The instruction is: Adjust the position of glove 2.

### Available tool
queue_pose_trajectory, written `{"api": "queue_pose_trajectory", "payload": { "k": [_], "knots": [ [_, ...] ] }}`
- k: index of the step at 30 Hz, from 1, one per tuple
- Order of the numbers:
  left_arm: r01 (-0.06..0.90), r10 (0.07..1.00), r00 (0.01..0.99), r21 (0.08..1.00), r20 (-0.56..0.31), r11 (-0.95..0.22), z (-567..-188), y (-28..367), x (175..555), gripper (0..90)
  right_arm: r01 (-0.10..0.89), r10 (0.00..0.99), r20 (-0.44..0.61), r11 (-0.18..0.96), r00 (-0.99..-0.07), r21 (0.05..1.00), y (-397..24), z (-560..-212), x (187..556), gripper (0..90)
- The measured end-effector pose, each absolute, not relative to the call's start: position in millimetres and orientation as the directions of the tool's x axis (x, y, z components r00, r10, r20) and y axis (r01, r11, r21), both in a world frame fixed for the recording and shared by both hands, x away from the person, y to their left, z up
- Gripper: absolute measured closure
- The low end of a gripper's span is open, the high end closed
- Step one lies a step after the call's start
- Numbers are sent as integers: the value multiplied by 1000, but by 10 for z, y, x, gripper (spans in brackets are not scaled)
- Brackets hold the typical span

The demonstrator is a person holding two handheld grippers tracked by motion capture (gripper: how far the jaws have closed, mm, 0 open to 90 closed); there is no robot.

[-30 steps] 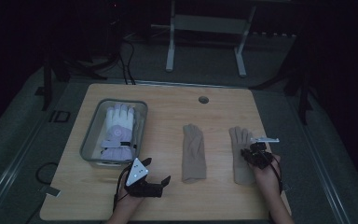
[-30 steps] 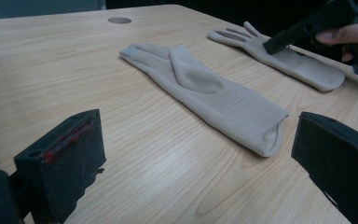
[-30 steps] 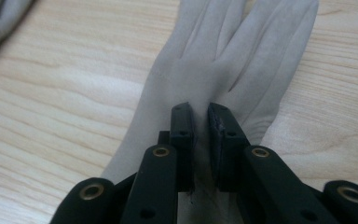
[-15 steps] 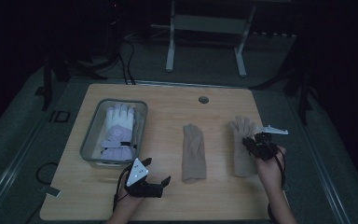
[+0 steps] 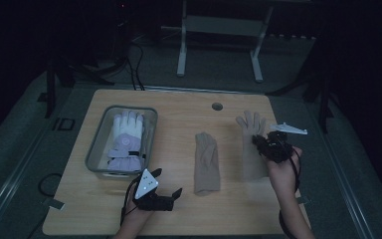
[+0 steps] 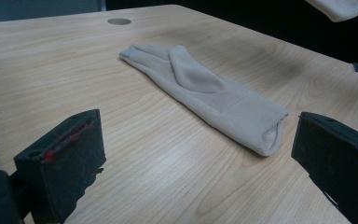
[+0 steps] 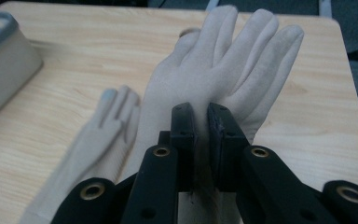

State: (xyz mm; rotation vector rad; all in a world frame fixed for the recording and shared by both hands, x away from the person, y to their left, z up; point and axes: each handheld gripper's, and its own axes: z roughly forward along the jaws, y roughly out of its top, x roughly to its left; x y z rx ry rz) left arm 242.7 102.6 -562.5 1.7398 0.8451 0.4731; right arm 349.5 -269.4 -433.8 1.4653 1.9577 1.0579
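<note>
Right gripper (image 7: 200,140): jaws pinched tight on the beige glove (image 7: 223,70) at mid-palm, fabric squeezed between the pads. Glove is lifted, fingers spread and pointing away from the person; in the high view its cuff end hangs down toward the table (image 5: 179,209) on the right side. No earlier contact point visible on the wood under it.

Left gripper (image 5: 166,194): jaws wide apart, nothing between them, resting low at the near edge of the table. It looks across bare wood at the second beige glove (image 6: 205,93), which lies flat mid-table, cuff toward the gripper, thumb folded over the palm. Gripper and that glove are apart.

Around: grey bin (image 5: 97,149) on the left side of the table, holding a white and lilac glove (image 5: 125,139). Round cable hole (image 5: 217,106) near the far edge. The flat glove sits between bin and lifted glove, well clear of both. Nothing blocks either gripper.
</note>
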Motion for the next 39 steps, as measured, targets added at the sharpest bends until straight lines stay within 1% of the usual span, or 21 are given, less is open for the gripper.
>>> {"api": "queue_pose_trajectory", "payload": {
  "k": [5, 10, 17, 26, 28, 35, 39],
  "knots": [
    [304, 740, 666, 940, -95, -152, -5620, 1036, 2426, 29, 564, 936, 74, 144, -345, 813, -2505, -4253, 3477, 814],
    [300, 740, 666, 941, -92, -153, -5616, 1033, 2423, 29, 559, 922, 103, 135, -373, 818, -2313, -4200, 3464, 814],
    [296, 739, 667, 943, -91, -151, -5606, 1043, 2414, 29, 566, 898, 132, 146, -421, 811, -1966, -4242, 3456, 813],
    [293, 741, 665, 945, -94, -143, -5592, 1059, 2406, 28, 599, 887, 160, 150, -433, 786, -1638, -4494, 3478, 813],
    [292, 740, 666, 946, -93, -144, -5590, 1062, 2404, 29, 605, 890, 148, 164, -431, 779, -1586, -4567, 3496, 813],
    [295, 738, 668, 944, -94, -147, -5596, 1070, 2407, 29, 650, 906, 156, 155, -394, 744, -1538, -4832, 3586, 812],
    [294, 737, 669, 945, -94, -146, -5597, 1068, 2405, 29, 657, 913, 148, 154, -380, 738, -1523, -4916, 3611, 812]
  ]
}}
